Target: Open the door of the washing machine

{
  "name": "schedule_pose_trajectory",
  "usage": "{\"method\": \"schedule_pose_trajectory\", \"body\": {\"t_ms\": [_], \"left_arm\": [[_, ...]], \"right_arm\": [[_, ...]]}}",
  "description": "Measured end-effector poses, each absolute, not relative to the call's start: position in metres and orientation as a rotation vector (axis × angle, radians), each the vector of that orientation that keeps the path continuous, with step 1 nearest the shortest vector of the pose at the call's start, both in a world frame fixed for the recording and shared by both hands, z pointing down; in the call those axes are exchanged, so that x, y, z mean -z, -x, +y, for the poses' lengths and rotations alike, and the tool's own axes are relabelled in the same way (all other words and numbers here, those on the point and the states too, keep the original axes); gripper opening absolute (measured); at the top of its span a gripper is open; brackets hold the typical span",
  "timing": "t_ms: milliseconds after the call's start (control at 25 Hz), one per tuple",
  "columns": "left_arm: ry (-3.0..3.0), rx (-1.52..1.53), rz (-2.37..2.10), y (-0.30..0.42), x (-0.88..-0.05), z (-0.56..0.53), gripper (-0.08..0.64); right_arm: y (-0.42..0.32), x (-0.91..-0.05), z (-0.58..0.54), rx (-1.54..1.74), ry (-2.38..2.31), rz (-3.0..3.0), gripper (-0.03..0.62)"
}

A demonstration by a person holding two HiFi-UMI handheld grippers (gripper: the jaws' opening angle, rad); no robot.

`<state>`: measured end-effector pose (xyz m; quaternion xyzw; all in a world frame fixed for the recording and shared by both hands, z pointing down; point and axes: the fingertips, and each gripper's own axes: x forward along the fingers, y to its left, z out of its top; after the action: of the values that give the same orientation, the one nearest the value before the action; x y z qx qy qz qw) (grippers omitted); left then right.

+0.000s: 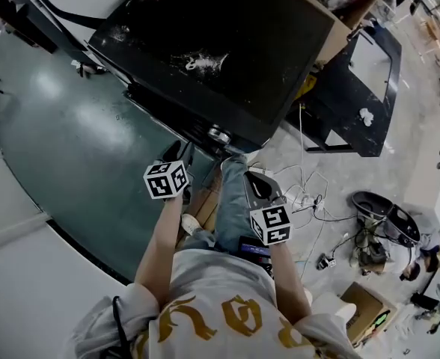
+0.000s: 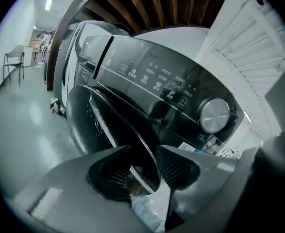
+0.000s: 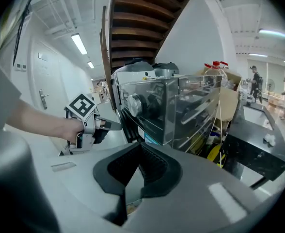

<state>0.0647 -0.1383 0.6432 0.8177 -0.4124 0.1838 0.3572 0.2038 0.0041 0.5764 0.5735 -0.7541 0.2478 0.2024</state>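
The washing machine shows its black top in the head view, and its dark control panel with a silver knob in the left gripper view. The door's chrome rim runs down between the jaws of my left gripper, whose pads sit on either side of it. In the right gripper view, my left gripper touches the machine's front. My right gripper hangs back from the machine, shut and empty. In the head view, the left gripper is at the front edge and the right gripper is beside it.
A cardboard box of bottles stands right of the machine, with a black table past it. Cables and another box lie on the floor to my right. A chair stands far left.
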Motion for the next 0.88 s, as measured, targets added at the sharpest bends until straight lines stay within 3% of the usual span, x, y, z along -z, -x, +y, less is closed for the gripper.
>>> {"method": "schedule_pose_trajectory", "body": {"t_ms": [680, 880], "left_arm": [[-1.994, -0.496, -1.177, -0.078, -0.675, -0.157, 0.239], [-1.991, -0.484, -1.167, -0.076, -0.674, -0.157, 0.239]], "right_arm": [[-0.203, -0.59, 0.0, -0.721, -1.566, -2.083, 0.023], [-0.196, -0.584, 0.0, -0.706, -1.571, -2.089, 0.023]]}}
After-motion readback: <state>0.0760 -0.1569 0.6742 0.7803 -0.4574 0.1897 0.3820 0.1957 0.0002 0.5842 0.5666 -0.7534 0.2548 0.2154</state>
